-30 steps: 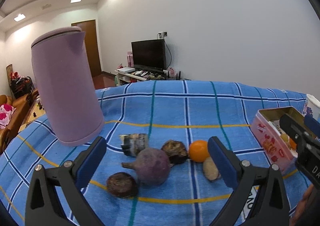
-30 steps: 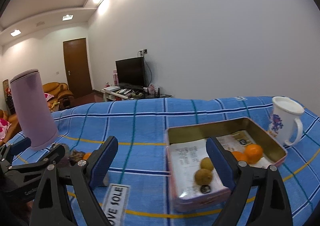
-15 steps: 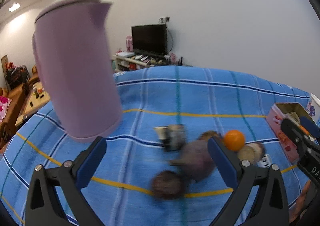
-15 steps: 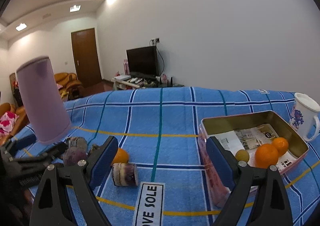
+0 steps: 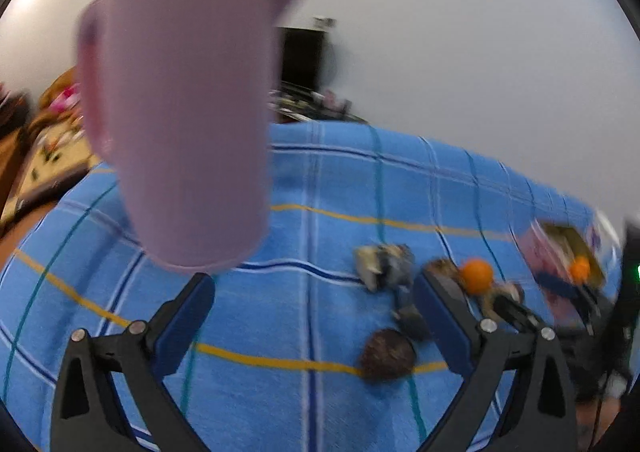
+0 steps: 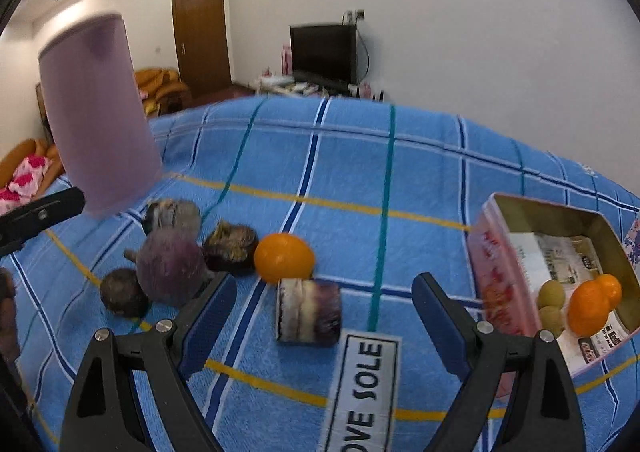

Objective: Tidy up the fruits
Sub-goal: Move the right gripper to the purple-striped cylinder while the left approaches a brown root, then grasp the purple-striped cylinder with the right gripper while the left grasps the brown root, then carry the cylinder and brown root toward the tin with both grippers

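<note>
A blue checked cloth [image 6: 420, 172] carries a purple jug [image 6: 98, 112], fruits [image 6: 284, 257] and a tin [image 6: 560, 252].

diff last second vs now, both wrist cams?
Right gripper has swung from over the tin to the loose items, now aimed near the orange and striped roll. Left gripper has swung towards the purple jug. Both remain open and empty; nothing on the cloth has moved.

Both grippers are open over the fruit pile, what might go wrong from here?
1. The left gripper sits close to the tall purple jug; a careless sweep might knock it over.
2. The right gripper frames a cake slice, not the loose orange, so it may grab the wrong item.
3. The round orange could roll if nudged.
</note>
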Demonstrator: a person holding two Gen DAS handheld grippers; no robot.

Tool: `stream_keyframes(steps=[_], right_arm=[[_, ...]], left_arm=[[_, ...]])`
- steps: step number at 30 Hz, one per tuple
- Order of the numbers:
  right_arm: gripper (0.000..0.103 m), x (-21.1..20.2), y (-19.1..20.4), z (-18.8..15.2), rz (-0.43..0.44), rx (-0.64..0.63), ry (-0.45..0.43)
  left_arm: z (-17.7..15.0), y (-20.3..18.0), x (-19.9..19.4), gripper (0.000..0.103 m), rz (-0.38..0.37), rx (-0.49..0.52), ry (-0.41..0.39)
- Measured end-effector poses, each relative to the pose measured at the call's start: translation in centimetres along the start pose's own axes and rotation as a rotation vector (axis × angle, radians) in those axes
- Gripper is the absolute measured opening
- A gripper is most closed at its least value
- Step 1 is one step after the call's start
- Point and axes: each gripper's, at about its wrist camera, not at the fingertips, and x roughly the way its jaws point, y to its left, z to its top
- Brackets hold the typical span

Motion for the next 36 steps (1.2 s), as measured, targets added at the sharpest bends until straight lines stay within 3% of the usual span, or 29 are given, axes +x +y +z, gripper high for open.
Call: stream_keyframes(steps=[3, 7, 9, 12, 14, 16, 18, 22, 26, 32, 36], right_arm=[[0.083, 1.1, 0.5, 0.0, -0.010, -0.017, 0.052], [0.071, 2.1, 0.7, 0.0, -0.017, -0.028, 0.107], [0.053, 2.7, 0.7, -0.1, -0.006, -0.022, 0.136], [0.042, 3.0, 0.5, -0.2, 0.029, -0.013, 0.151], [0.041, 2.9, 0.6, -0.2, 0.034, -0.018, 0.149], [0.040, 2.7, 0.8, -0.3, 0.038, -0.022, 0.148], [0.040, 2.6, 0.9, -0.4, 0.055, -0.012, 0.143], [0.040, 1.9, 0.3, -0.7, 0.095, 0.029, 0.123], [0.040, 0.2, -1.0, -1.1, 0.141, 0.077, 0.059], [0.040, -2.2, -2.0, -1.3, 0.178, 0.114, -0.061], [0.040, -3.8, -1.1, -0.9, 0.136, 0.057, -0.165]], left_arm=[[-0.7, -2.7, 0.6, 0.098, -0.040, 0.139, 0.042], [-1.4, -4.2, 1.6, 0.094, -0.064, 0.215, 0.104], [-1.8, -4.8, 2.1, 0.091, -0.067, 0.241, 0.132], [-2.2, -5.3, 2.9, 0.084, -0.041, 0.265, 0.155], [-2.5, -5.3, 3.6, 0.075, -0.021, 0.260, 0.176], [-2.8, -4.9, 4.1, 0.055, -0.035, 0.242, 0.203], [-3.0, -4.7, 4.3, 0.044, -0.057, 0.237, 0.209], [-2.9, -4.4, 4.0, 0.043, -0.065, 0.223, 0.206], [-2.2, -3.3, 3.1, 0.043, -0.065, 0.170, 0.148], [-0.4, -1.3, -0.4, 0.043, -0.060, 0.023, -0.092], [0.0, -0.8, -1.9, 0.043, -0.031, -0.014, -0.204]])
